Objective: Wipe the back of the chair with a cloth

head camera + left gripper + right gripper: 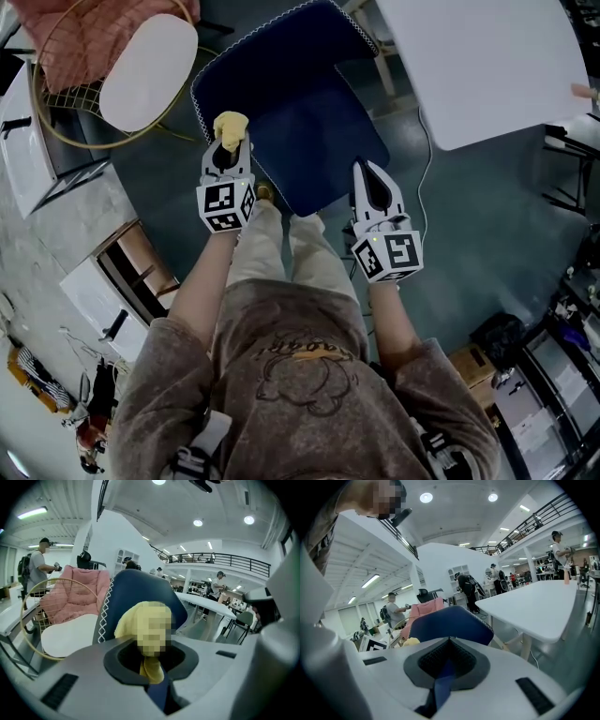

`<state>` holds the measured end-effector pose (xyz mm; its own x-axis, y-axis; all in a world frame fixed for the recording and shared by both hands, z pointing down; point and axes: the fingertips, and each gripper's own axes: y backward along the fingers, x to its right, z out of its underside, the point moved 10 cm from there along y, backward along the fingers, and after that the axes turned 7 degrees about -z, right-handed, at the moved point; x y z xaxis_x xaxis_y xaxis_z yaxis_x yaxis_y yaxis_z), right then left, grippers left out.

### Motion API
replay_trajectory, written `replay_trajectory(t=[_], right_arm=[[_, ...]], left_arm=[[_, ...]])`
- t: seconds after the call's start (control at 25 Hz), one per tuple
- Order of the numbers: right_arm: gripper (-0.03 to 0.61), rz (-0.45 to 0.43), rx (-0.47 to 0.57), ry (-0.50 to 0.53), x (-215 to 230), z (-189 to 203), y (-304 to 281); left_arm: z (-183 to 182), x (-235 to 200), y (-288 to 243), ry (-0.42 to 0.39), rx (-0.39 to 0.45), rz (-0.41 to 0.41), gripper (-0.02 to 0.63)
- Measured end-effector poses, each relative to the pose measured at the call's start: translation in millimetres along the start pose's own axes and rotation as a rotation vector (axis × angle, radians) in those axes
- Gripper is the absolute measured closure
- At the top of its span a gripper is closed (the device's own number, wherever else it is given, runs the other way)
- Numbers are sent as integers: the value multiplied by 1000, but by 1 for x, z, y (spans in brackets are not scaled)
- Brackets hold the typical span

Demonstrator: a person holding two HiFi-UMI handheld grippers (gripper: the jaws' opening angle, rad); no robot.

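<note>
A navy chair (314, 127) with a white-stitched edge stands in front of me, its back (140, 585) upright at the far side. My left gripper (228, 142) is shut on a yellow cloth (231, 124) bunched at its tips, above the chair's left edge. In the left gripper view the cloth (140, 620) sticks out of the left gripper (151, 667), short of the chair back. My right gripper (369, 174) hangs over the seat's near right corner, shut and holding nothing. In the right gripper view the chair back (450, 620) rises beyond the right gripper (443, 670).
A white table (478, 66) stands at the right of the chair, with a cable (427, 159) on the floor below it. A wire-frame round chair (56, 122) with a white seat pad (148, 70) and pink cushion is at the left. People stand far off.
</note>
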<state>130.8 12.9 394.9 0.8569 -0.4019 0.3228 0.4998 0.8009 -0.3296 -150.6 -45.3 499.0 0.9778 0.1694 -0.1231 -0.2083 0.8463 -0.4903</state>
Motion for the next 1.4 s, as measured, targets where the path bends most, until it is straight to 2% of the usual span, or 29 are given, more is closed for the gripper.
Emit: replay_trajectory(t=[0.24, 0.52, 1.4], right_arm=[[554, 23, -8, -6, 7, 5, 7], [554, 40, -8, -9, 14, 9, 11], [554, 108, 4, -59, 32, 22, 19]], left_arm=[[-2, 2, -33, 20, -16, -26, 546], [-9, 15, -77, 1, -32, 7, 546], [-33, 109, -195, -126, -134, 297, 546]])
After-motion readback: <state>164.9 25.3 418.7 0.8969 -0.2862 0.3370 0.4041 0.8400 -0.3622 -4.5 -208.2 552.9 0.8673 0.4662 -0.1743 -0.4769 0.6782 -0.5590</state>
